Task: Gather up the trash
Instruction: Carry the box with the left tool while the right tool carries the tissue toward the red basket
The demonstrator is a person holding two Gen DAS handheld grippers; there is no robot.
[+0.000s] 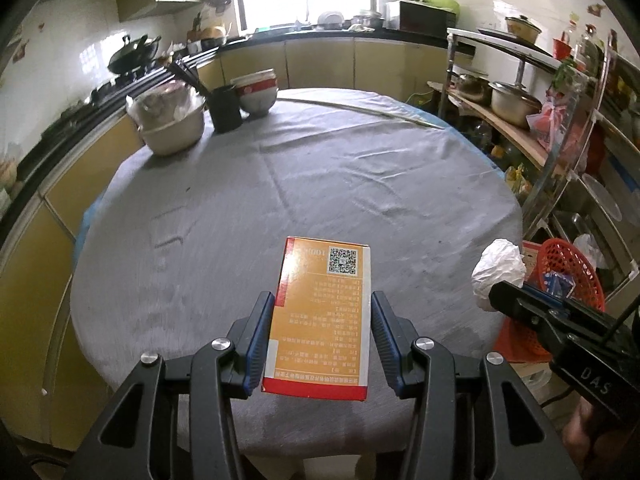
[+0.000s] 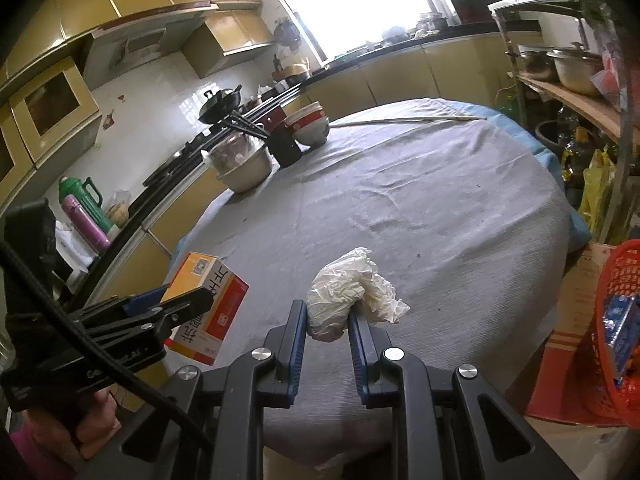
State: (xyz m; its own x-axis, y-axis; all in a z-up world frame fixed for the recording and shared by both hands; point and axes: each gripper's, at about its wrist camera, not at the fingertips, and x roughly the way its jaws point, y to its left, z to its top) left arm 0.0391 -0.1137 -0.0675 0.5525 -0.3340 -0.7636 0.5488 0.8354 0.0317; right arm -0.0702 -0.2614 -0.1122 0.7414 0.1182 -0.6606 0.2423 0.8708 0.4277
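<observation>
The left tongs (image 1: 323,332) were clamped on an orange box (image 1: 320,316), one blue pad on each long side, and held it up above the table (image 1: 360,184). The right tongs (image 2: 327,330) were squeezed tight on a crumpled white paper ball (image 2: 352,292), also lifted off the grey cloth. The two tongs were near each other over the near edge of the table, the box to the left and the paper to the right.

At the far left of the table stood a metal pot (image 1: 172,120) with a clear cover, a black cup (image 1: 226,108) with dark sticks poking out, and a stack of red and white bowls (image 1: 256,92). A long pale stick (image 1: 360,110) lay across the far side. These were all well away from the tongs.

A red basket (image 1: 568,276) sat off the right edge of the table, close to the right tongs. It had something blue inside. A red and white cardboard box (image 2: 568,320) was beside it. Shelves with pots (image 1: 516,102) stood further along the right side.

The middle of the table was bare cloth with some wrinkles, so there was lots of room. The round near edge was just under the tongs.
</observation>
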